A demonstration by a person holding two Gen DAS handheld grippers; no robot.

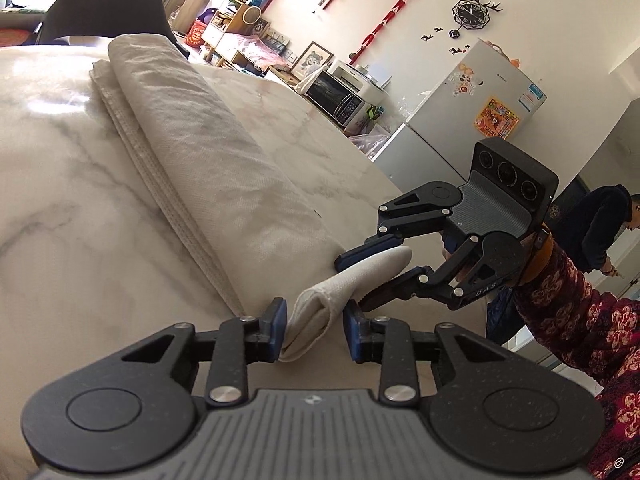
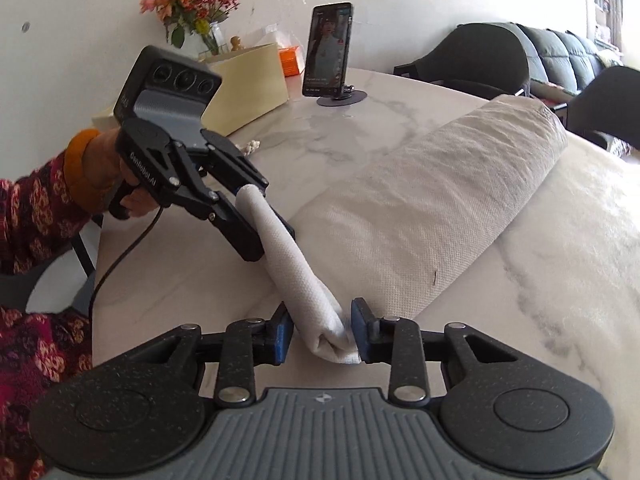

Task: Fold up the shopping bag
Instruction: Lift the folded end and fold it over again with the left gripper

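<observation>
Here the shopping bag (image 1: pixel 208 152), an off-white woven cloth one, lies on the marble worktop (image 1: pixel 52 208) folded into a long, narrow bundle with a stitched edge running along one side. Its near end narrows to a strip (likely a handle or a folded corner) that bridges the two grippers.

The left gripper (image 1: pixel 314 330) has its blue-padded jaws parted with one end of the strip between them; the cloth touches the left pad, while a gap shows beside the right one, so the grip looks loose at best. In the right wrist view the same gripper (image 2: pixel 266 222) appears with its dark jaws lying along either side of the strip's far end.

The right gripper (image 2: pixel 322 332) is likewise partly open around the other end of the strip: the cloth presses against the right pad and stands clear of the left. From the left wrist view its jaws (image 1: pixel 352 280) lie above and below the cloth with space between them.

A patterned sleeve (image 2: pixel 36 208) with an orange cuff runs to the hand (image 2: pixel 128 188) on the left gripper's handle. Further along the worktop a phone (image 2: pixel 329 50) stands upright on a round stand, well apart from the bag.
</observation>
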